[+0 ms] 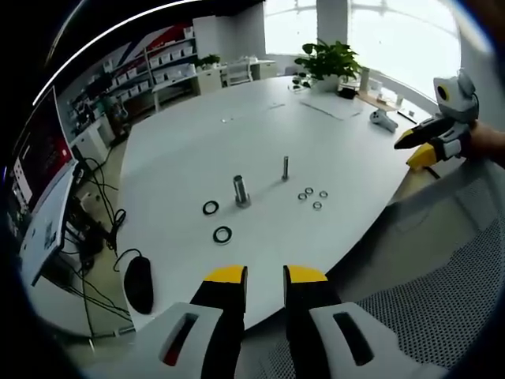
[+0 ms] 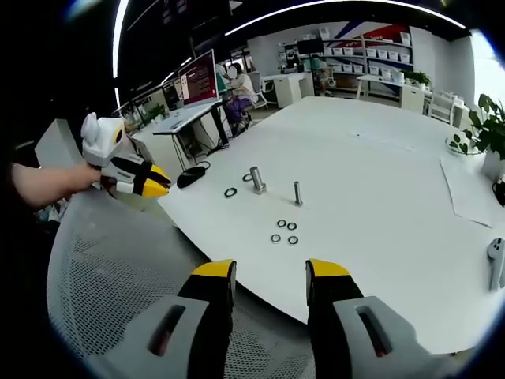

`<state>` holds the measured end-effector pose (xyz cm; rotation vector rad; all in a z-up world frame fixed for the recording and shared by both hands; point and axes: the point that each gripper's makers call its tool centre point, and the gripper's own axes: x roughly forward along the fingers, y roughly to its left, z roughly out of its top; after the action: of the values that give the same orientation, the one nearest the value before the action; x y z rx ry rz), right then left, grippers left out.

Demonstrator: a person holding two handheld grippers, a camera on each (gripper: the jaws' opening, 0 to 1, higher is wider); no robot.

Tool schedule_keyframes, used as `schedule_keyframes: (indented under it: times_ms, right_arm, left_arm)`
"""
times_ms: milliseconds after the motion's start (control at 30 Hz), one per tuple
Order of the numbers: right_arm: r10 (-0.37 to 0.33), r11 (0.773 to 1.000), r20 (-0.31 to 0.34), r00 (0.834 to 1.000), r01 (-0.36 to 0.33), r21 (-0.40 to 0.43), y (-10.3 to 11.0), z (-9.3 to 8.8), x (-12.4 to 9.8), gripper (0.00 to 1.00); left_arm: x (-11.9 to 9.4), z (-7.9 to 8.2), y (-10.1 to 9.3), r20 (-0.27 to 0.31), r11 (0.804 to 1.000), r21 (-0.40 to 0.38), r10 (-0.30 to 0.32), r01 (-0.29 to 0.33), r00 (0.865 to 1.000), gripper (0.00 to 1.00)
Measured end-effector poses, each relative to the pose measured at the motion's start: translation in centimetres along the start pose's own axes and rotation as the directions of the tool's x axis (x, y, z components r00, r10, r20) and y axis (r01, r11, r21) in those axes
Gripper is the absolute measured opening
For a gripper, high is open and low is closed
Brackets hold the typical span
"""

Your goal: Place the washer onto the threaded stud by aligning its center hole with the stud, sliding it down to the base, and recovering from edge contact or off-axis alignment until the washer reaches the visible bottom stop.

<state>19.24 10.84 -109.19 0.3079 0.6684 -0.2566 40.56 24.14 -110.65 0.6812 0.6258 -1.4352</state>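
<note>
A wide white table (image 1: pixel 260 134) takes up the middle of the left gripper view, its rounded edge curving across the lower half of the frame. In the right gripper view a grey mesh chair back (image 2: pixel 118 268) sits at lower left, below the table's edge.

The left gripper (image 1: pixel 265 278) rises from the bottom centre of its own view, its 2 yellow-tipped jaws standing a little apart with nothing between them, short of the table's edge. In the right gripper view it appears at middle left, held in a person's hand (image 2: pixel 47 183), off the table's edge. The right gripper (image 2: pixel 268 272) rises from the bottom centre of its view, jaws parted and bare, over the chair and the table's edge. In the left gripper view it appears at upper right, also held off the table.

Near the frame centre of the left gripper view stands a thick metal stud (image 1: pixel 241 191) on a base, and just right of it a thinner threaded stud (image 1: pixel 286 167), both upright. 2 black rings (image 1: pixel 216 222) lie flat on the table at the lower left of the thick stud. 4 small washers (image 1: pixel 312 196) lie in a loose cluster right of the studs, flat on the table, apart from both studs and from both grippers.

A black mouse (image 1: pixel 139 283) rests at lower left by the table's edge. A potted plant (image 1: pixel 327 59) stands at upper centre.
</note>
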Motion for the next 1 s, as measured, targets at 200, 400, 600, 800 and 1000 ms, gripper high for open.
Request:
schedule_keyframes:
  times_ms: [200, 400, 600, 800, 1000]
  right_arm:
    - [0.009, 1.000, -0.003, 1.000, -0.009, 0.003, 0.1, -0.1, 0.0, 0.38]
    - [0.014, 1.000, -0.007, 1.000, -0.014, 0.014, 0.1, -0.1, 0.1, 0.38]
    - [0.022, 1.000, -0.016, 1.000, -0.022, 0.008, 0.4, -0.2, 0.1, 0.38]
    - [0.014, 1.000, -0.014, 1.000, -0.014, 0.015, 0.2, -0.2, -0.1, 0.38]
    - [0.003, 1.000, -0.002, 1.000, -0.003, 0.026, -0.1, 0.0, 0.0, 0.38]
  left_arm:
    - [0.0, 0.2, -0.4, 0.012, 1.000, -0.013, -0.019, 0.019, 1.000, 0.16]
    - [0.0, 0.2, -0.3, 0.006, 1.000, -0.023, -0.017, 0.017, 1.000, 0.16]
    - [-0.6, 1.5, 0.2, 0.066, 1.000, -0.024, 0.003, -0.002, 0.998, 0.15]
    - [-0.3, 1.4, -0.2, 0.051, 0.998, -0.047, -0.026, 0.029, 0.998, 0.15]
    - [-0.2, 1.3, 0.2, 0.029, 0.995, -0.093, -0.041, 0.044, 0.999, 0.15]
